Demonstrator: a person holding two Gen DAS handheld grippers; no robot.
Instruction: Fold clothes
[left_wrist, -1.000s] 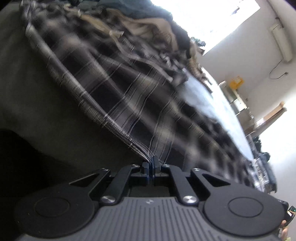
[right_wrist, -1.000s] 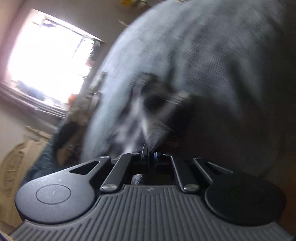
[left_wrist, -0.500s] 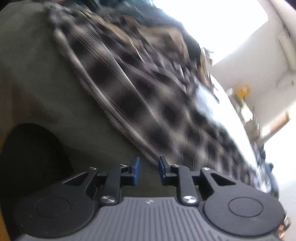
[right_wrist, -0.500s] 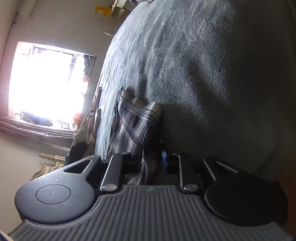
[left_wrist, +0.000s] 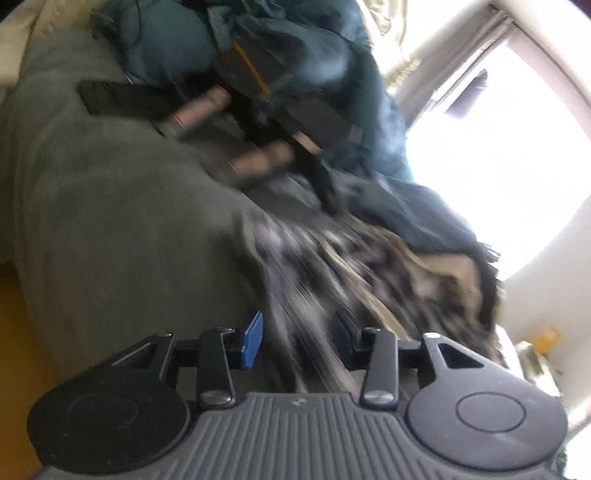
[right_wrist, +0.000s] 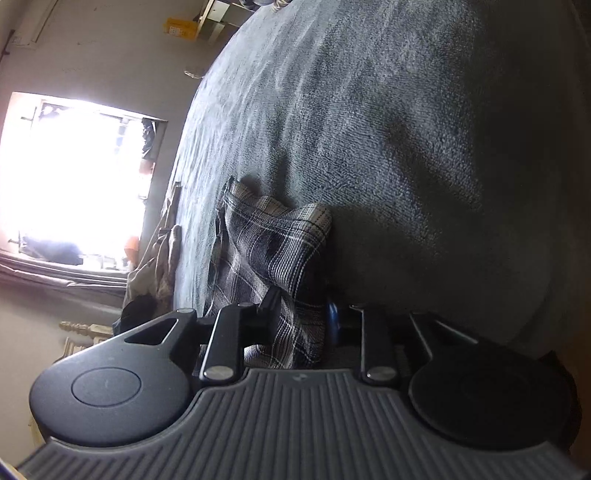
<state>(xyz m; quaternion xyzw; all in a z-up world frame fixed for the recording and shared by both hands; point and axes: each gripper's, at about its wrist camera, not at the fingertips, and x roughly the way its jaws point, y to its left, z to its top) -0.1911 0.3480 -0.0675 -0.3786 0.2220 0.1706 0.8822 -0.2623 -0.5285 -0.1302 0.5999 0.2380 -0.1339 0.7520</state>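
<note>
Left gripper (left_wrist: 299, 343) and right gripper (right_wrist: 301, 317), jaws just parted, straddle the released plaid garment (right_wrist: 273, 251), laid ahead on the bed (right_wrist: 388, 147) for folding.

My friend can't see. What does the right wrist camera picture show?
The right gripper has its fingers open around a corner of plaid cloth lying on a fuzzy grey blanket. A bright window glows at the left.
</note>
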